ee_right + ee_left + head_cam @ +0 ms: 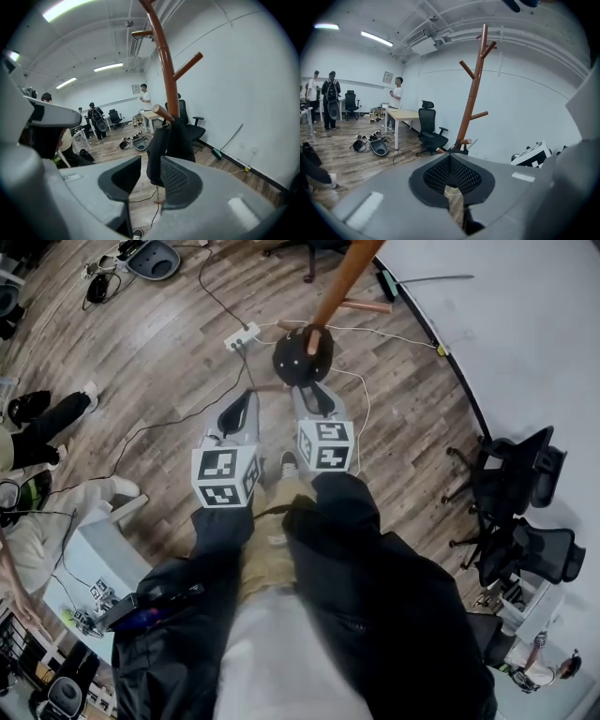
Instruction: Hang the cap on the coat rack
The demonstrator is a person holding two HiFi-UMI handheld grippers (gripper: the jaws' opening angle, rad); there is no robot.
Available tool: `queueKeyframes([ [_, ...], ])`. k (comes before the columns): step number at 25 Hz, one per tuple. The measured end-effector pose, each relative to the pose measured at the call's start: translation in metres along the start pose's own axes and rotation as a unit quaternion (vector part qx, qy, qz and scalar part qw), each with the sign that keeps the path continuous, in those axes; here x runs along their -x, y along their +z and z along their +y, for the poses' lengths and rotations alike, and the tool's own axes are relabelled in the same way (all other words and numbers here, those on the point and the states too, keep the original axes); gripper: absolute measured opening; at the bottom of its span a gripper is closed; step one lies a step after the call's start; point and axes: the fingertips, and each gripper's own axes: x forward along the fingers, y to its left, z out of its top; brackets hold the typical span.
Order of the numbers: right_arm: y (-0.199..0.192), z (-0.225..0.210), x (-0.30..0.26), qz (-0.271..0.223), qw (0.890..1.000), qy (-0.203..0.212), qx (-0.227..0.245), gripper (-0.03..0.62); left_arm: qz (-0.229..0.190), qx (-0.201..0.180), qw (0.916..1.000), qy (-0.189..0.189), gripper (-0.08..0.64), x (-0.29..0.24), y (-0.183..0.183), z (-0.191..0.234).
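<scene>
- Grey jaws of the right gripper [149,168] stand wide apart and pinch nothing. The black cap [171,145] shows through the gap, just past them.
- Left gripper [451,161] jaws are pressed together, with nothing in them.
- The cap hangs on a low peg of the brown wooden coat rack [164,61].
- The rack stands on a wood plank floor [159,352], near a white wall [243,70].
- A white power strip [242,336] and cords [169,418] lie on the floor close by.
- Black office chairs [525,512] stand by the wall, and people [96,117] stand far back.
- The rack's top is cut off in the right gripper view.
- The person's dark jacket [375,596] hides the floor below.
</scene>
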Motion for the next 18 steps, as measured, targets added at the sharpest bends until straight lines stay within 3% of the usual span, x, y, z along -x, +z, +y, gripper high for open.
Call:
queueKeyframes([
  [4, 0.026, 0.012, 0.02, -0.029, 1.0, 0.011, -0.002, 0.118, -0.017, 0.002, 0.9998, -0.006, 0.003, -0.002, 0.017, 0.002],
  [9, 0.079, 0.022, 0.047, -0.088, 0.996, 0.021, 0.017, 0.049, -0.045, -0.007, 0.9989, -0.014, 0.003, -0.004, 0.045, -0.005],
  [18, 0.146, 0.035, 0.069, -0.16, 0.986, 0.014, 0.033, 0.0, -0.084, -0.033, 0.9954, -0.03, 0.003, -0.01, 0.093, -0.011],
])
